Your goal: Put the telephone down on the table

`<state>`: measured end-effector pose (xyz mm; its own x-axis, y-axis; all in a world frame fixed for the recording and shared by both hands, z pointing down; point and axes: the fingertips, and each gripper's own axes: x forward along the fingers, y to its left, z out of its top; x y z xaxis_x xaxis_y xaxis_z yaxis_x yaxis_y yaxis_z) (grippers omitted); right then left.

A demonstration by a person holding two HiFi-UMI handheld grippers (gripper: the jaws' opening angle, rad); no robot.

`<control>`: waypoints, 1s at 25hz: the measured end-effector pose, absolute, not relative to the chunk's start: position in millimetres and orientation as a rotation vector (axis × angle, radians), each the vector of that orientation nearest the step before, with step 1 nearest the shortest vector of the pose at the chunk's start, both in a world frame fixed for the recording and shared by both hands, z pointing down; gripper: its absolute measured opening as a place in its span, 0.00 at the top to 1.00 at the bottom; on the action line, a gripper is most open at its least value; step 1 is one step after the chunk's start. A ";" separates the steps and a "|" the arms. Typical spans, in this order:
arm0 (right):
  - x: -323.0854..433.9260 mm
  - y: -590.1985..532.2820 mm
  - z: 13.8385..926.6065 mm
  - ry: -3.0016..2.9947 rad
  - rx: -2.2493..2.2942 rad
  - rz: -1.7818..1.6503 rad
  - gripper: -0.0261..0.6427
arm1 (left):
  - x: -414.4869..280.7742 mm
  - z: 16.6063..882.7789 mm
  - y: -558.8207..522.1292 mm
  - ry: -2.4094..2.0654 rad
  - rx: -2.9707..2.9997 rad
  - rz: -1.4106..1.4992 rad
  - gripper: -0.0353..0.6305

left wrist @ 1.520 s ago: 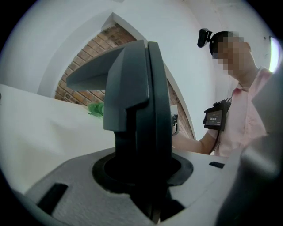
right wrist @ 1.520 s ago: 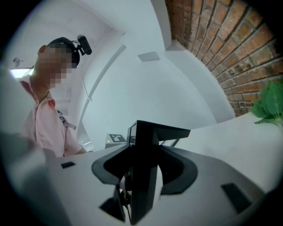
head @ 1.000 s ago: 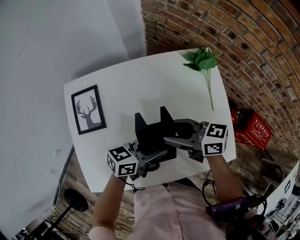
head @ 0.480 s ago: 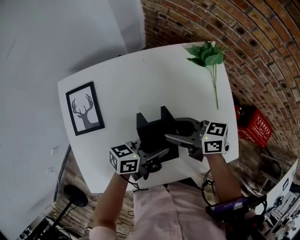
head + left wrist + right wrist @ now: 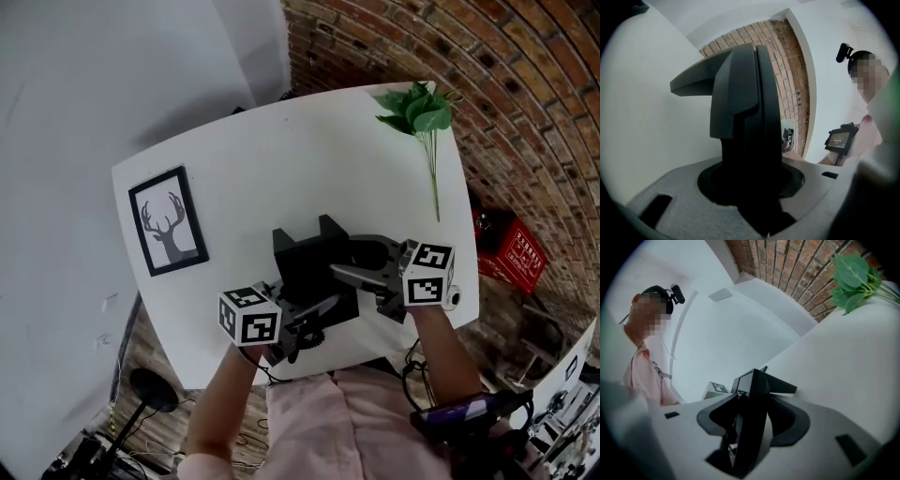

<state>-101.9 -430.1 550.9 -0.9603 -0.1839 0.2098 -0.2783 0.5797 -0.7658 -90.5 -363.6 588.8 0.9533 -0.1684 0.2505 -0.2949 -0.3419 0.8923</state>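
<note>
1. A brick wall (image 5: 450,56) meets a plain pale wall (image 5: 94,84) at a corner. A white tabletop (image 5: 281,159) stands in front of them.
2. A framed deer picture (image 5: 169,222) lies flat near the tabletop's left edge. A leafy green sprig (image 5: 417,111) lies at the far right corner, its stem running along the right edge.
3. A red crate (image 5: 511,255) sits on the floor beside the tabletop, below the brick wall.
4. The black telephone (image 5: 309,265) is over the near part of the tabletop, well apart from the picture and the sprig. It is carried between both grippers, with two angular parts jutting towards the far side. No view shows whether its underside touches the tabletop.
5. The left gripper (image 5: 307,312) comes in from the near left. In the left gripper view its jaws are pinched on the telephone (image 5: 745,117), whose dark body fills the gap between them.
6. The right gripper (image 5: 345,273) reaches in from the right. In the right gripper view its jaws are clamped on the telephone (image 5: 752,399) edge-on.
7. The person (image 5: 328,422) wears a pink shirt and stands at the near edge, both forearms stretched over it.
</note>
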 end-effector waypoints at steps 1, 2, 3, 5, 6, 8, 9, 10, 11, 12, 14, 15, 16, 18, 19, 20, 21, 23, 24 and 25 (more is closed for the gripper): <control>-101.9 -430.6 552.0 -2.692 0.396 1.346 0.65 | -90.6 589.4 -363.8 -0.331 1.921 0.135 0.70; -101.9 -430.9 552.7 -2.691 0.397 1.359 0.65 | -90.7 589.8 -363.8 -0.327 1.912 0.135 0.70; -101.9 -430.8 553.0 -2.692 0.398 1.371 0.65 | -90.7 589.9 -363.5 -0.323 1.905 0.133 0.70; -101.9 -430.6 552.9 -2.698 0.400 1.389 0.66 | -90.7 589.5 -362.8 -0.315 1.897 0.127 0.70; -101.9 -430.5 552.7 -2.700 0.400 1.394 0.66 | -90.7 589.2 -362.7 -0.315 1.896 0.126 0.70; -101.7 -430.1 552.7 -2.702 0.397 1.405 0.66 | -91.1 589.2 -363.1 -0.330 1.894 0.128 0.70; -101.4 -429.8 553.0 -2.701 0.394 1.413 0.67 | -91.8 589.6 -363.9 -0.347 1.893 0.132 0.69; -101.0 -429.5 553.6 -2.701 0.390 1.421 0.67 | -92.8 590.0 -364.9 -0.369 1.893 0.137 0.67; -100.7 -429.1 554.3 -2.700 0.386 1.426 0.67 | -93.7 589.9 -366.0 -0.389 1.896 0.142 0.64; -100.6 -428.6 555.1 -2.701 0.383 1.430 0.67 | -94.4 589.5 -366.4 -0.406 1.905 0.153 0.58; -100.8 -427.3 556.5 -2.701 0.381 1.435 0.67 | -94.8 590.3 -365.6 -0.439 1.940 0.207 0.46; -101.0 -426.7 557.0 -2.700 0.381 1.438 0.67 | -94.9 592.0 -365.0 -0.456 1.953 0.240 0.43; -101.2 -426.5 557.3 -2.700 0.382 1.439 0.67 | -95.0 594.0 -364.7 -0.475 1.957 0.267 0.42; -102.3 -426.5 557.6 -2.700 0.376 1.437 0.68 | -96.6 598.4 -365.3 -0.517 1.954 0.307 0.41; -103.0 -426.5 557.7 -2.700 0.370 1.437 0.68 | -98.0 600.4 -366.0 -0.541 1.949 0.320 0.40; -103.5 -426.4 557.6 -2.700 0.365 1.437 0.68 | -99.4 601.8 -366.8 -0.563 1.944 0.326 0.39; -103.8 -426.3 557.5 -2.700 0.361 1.438 0.68 | -100.9 602.5 -367.8 -0.583 1.939 0.325 0.39; -104.8 -426.1 557.3 -2.699 0.355 1.435 0.69 | -105.7 603.1 -370.4 -0.629 1.937 0.332 0.39; -105.8 -425.9 557.3 -2.700 0.352 1.432 0.69 | -109.1 603.4 -371.7 -0.659 1.947 0.352 0.39; -106.9 -425.8 557.1 -2.701 0.349 1.428 0.69 | -112.7 603.4 -372.8 -0.689 1.966 0.383 0.38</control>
